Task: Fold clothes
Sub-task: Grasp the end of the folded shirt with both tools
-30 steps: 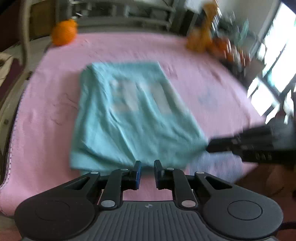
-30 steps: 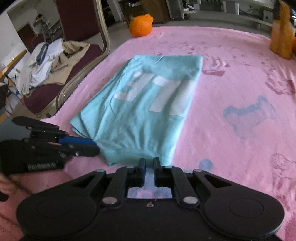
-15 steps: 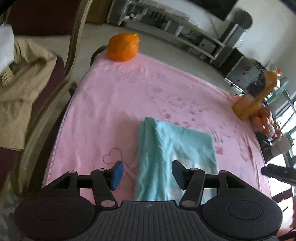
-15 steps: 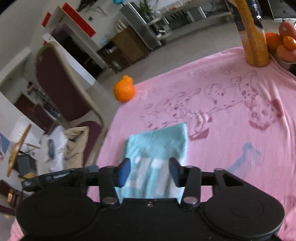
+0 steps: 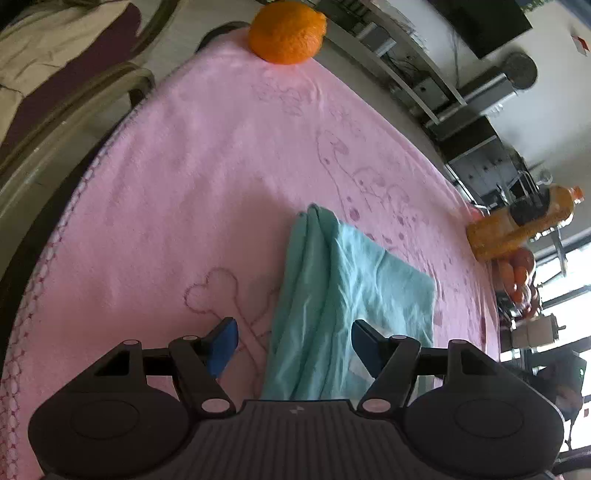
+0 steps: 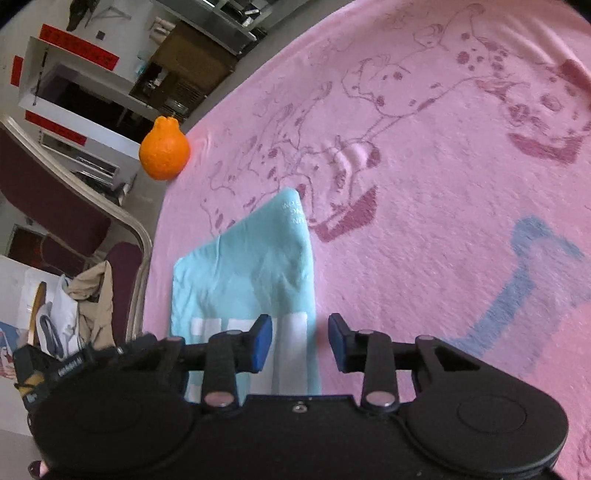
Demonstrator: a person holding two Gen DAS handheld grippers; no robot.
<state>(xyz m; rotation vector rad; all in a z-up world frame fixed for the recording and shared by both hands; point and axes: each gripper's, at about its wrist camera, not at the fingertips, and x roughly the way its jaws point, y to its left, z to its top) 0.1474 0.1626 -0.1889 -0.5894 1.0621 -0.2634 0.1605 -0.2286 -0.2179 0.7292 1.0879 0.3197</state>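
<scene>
Pink blanket (image 5: 207, 192) with printed spotted dogs and bones covers the counter. An orange (image 5: 286, 31) sits at its far edge. A bottle (image 5: 517, 225) of orange drink stands at the far right corner, with more oranges (image 5: 519, 269) just beside it. A chair (image 6: 74, 206) stands beside the counter, with beige and white garments (image 6: 81, 295) heaped on its seat. Shelving (image 5: 424, 74) lines the far wall.
</scene>
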